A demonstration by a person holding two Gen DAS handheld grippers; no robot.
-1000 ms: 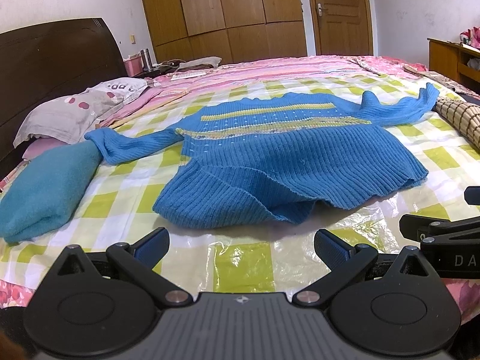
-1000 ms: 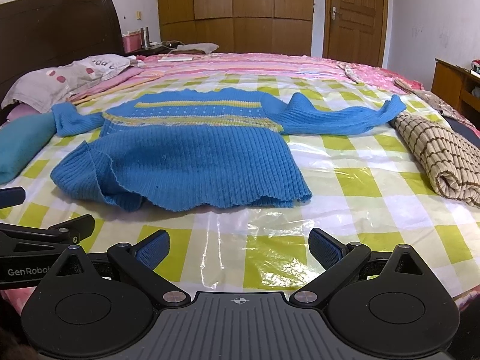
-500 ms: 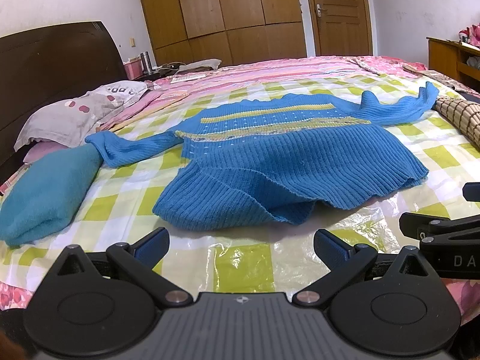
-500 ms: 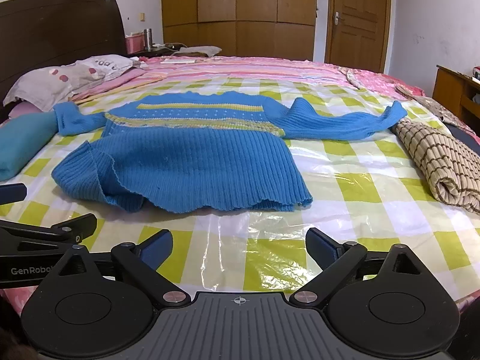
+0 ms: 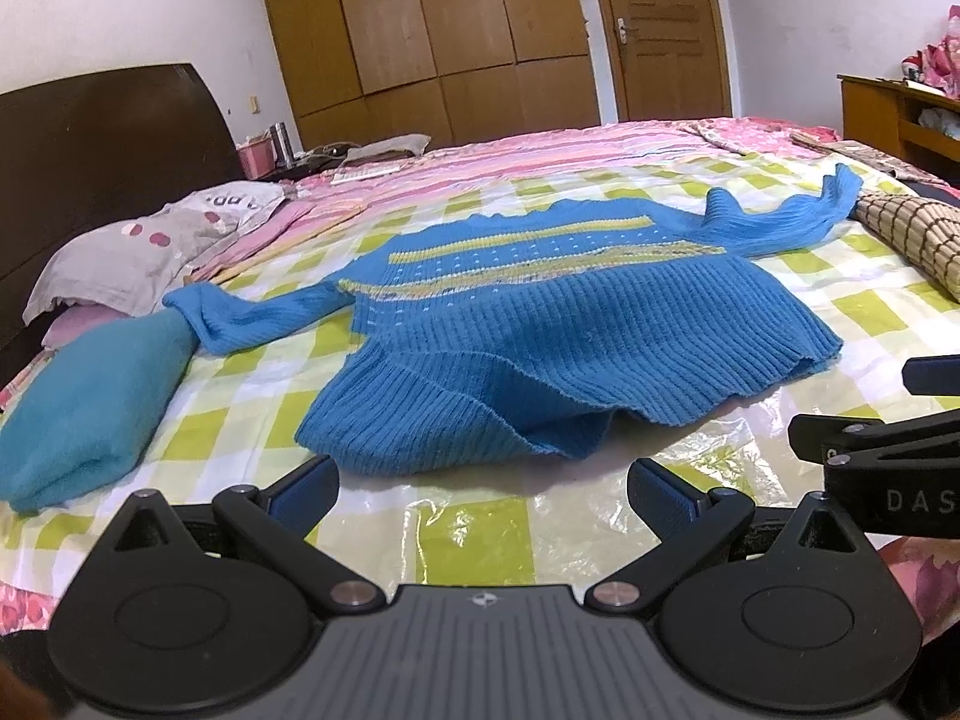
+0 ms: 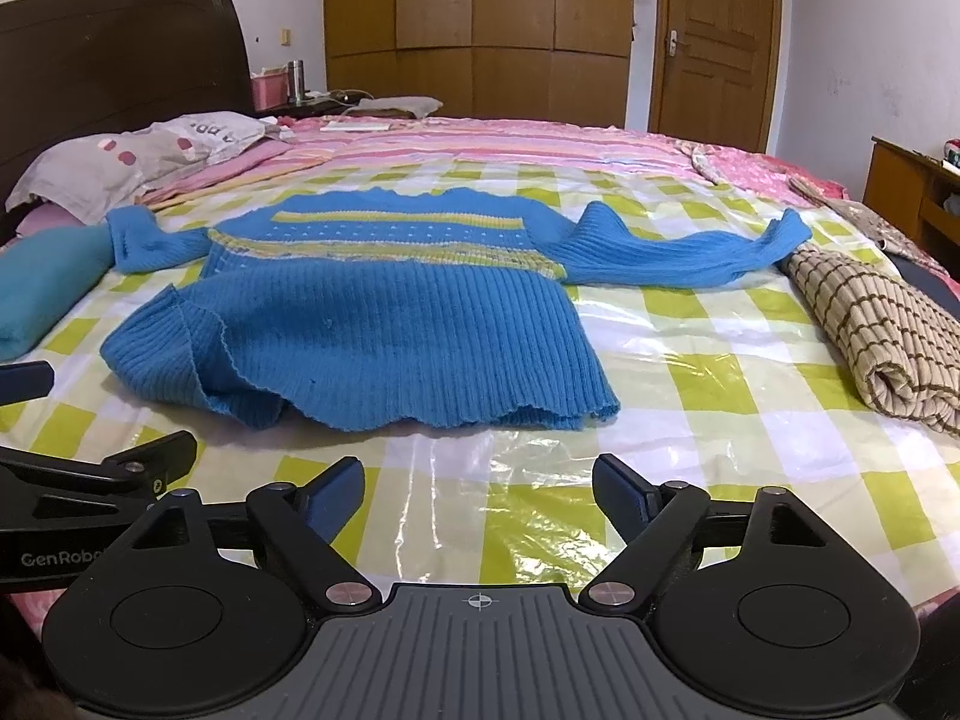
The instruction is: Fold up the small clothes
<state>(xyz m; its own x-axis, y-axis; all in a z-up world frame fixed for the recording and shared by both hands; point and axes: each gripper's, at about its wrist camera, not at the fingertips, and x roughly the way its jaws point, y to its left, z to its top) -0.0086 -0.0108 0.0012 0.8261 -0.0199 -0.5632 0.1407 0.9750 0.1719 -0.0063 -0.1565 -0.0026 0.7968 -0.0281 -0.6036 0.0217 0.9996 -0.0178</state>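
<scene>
Both grippers poised side by side before a blue sweater spread on the bed.

The left gripper point(image 5: 483, 483) and right gripper point(image 6: 478, 489) tilt down over the bed's checked plastic sheet point(image 6: 690, 360), near the blue sweater point(image 6: 384, 324) hem; left jaws spread, right jaws spread but just been closing, nothing between them.

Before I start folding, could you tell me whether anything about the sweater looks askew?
Yes: the sweater's near-left hem corner is flipped up and bunched instead of lying flat, and the hem ripples. Both sleeves lie spread out.
</scene>
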